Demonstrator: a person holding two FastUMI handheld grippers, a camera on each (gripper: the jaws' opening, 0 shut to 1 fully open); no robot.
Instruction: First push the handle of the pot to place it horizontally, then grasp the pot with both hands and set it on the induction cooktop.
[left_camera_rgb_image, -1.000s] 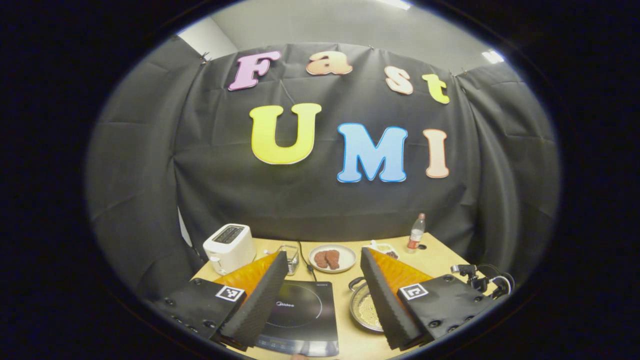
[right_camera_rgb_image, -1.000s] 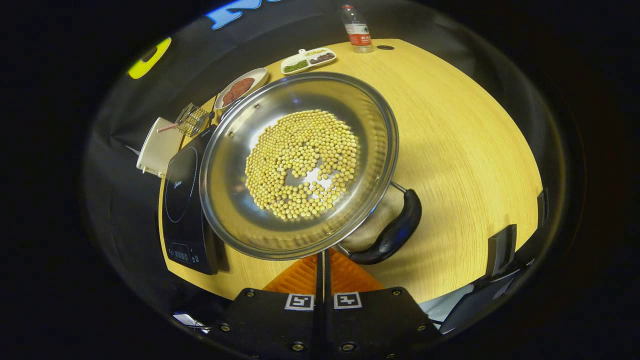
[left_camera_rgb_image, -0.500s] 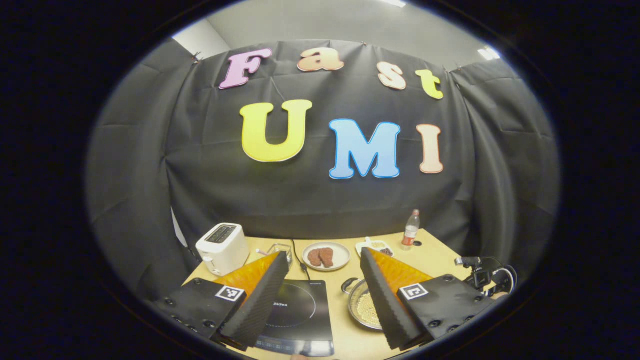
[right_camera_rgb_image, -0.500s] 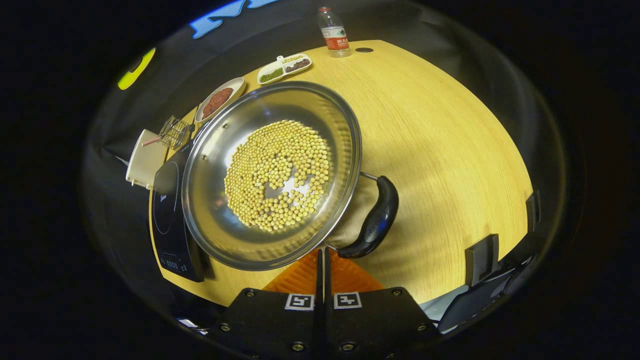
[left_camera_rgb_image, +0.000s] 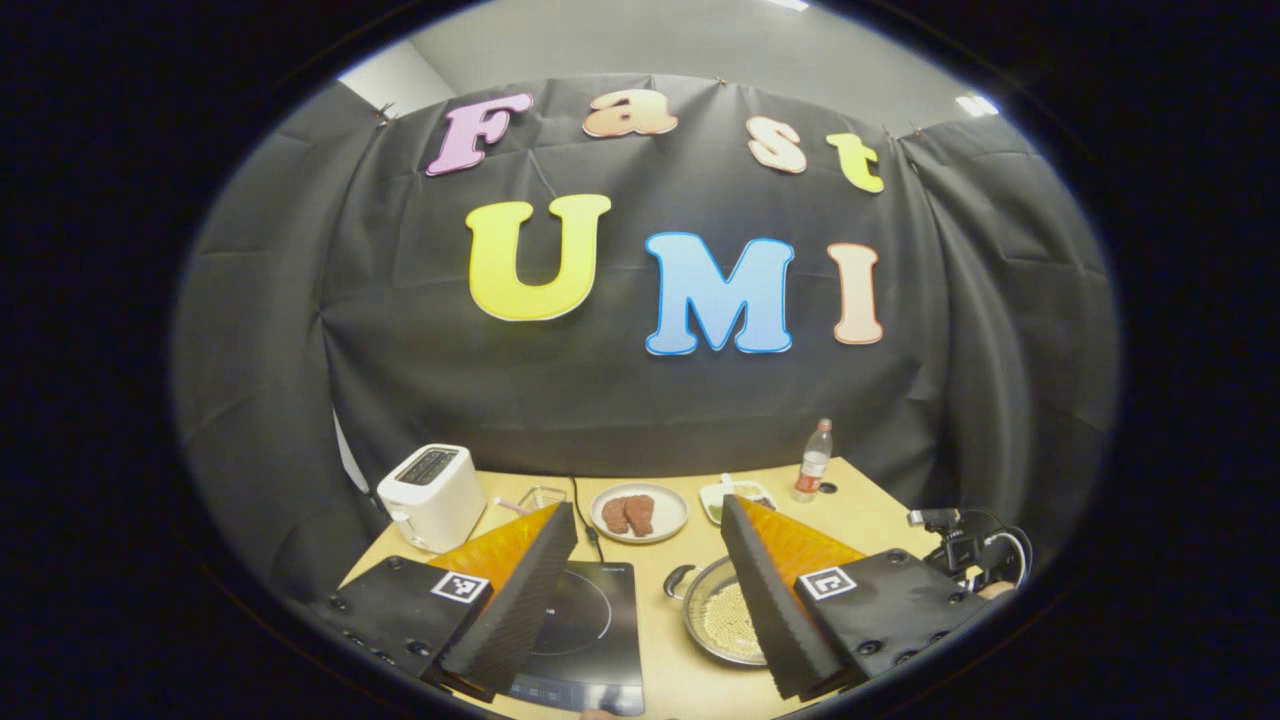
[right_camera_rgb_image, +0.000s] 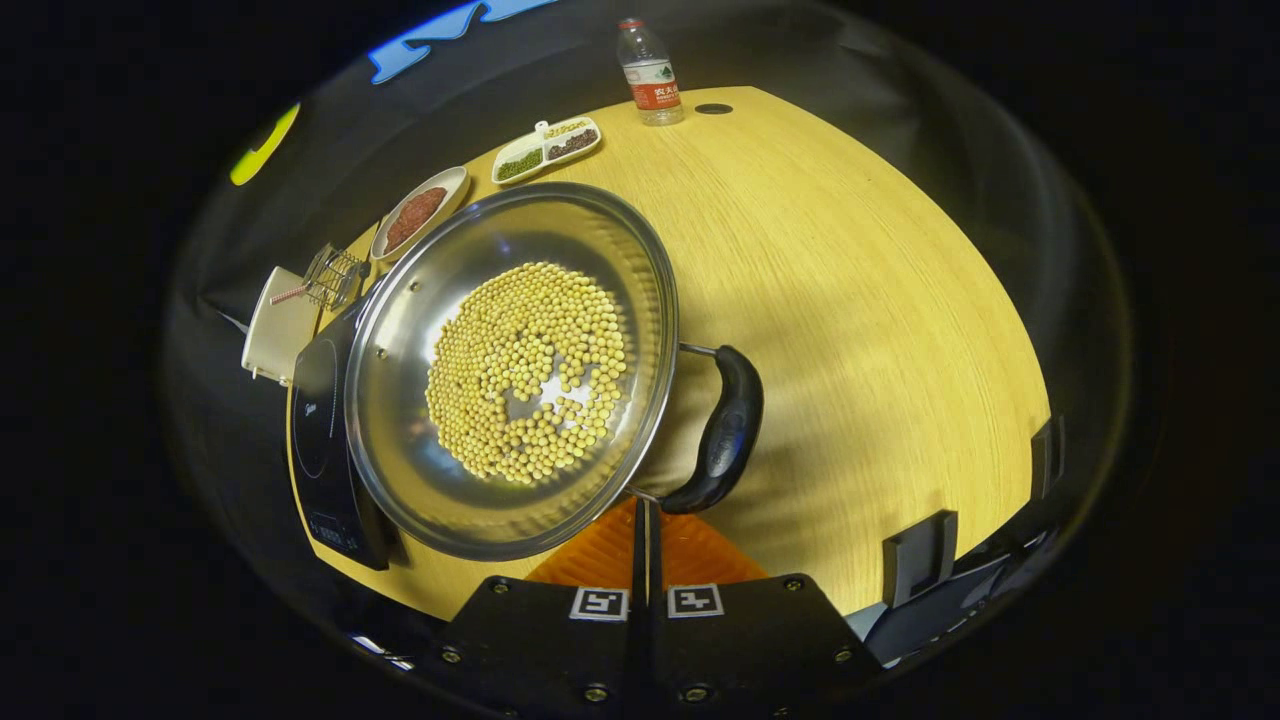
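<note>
On the wooden tabletop (right_camera_rgb_image: 900, 300) the pot (right_camera_rgb_image: 510, 370) of beans sits beside the cooktop (left_camera_rgb_image: 585, 640) near the front edge, not yet on it, the right gripper (right_camera_rgb_image: 645, 520) pinched closed by its handle (right_camera_rgb_image: 725, 430), the left gripper (left_camera_rgb_image: 645, 600) wide, holding nothing.

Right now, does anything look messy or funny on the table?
Nothing is spilled or broken. The beans all sit inside the pot. The one odd thing is that the pot is on the table beside the cooktop, not on it, with its black handle sticking out sideways.
</note>
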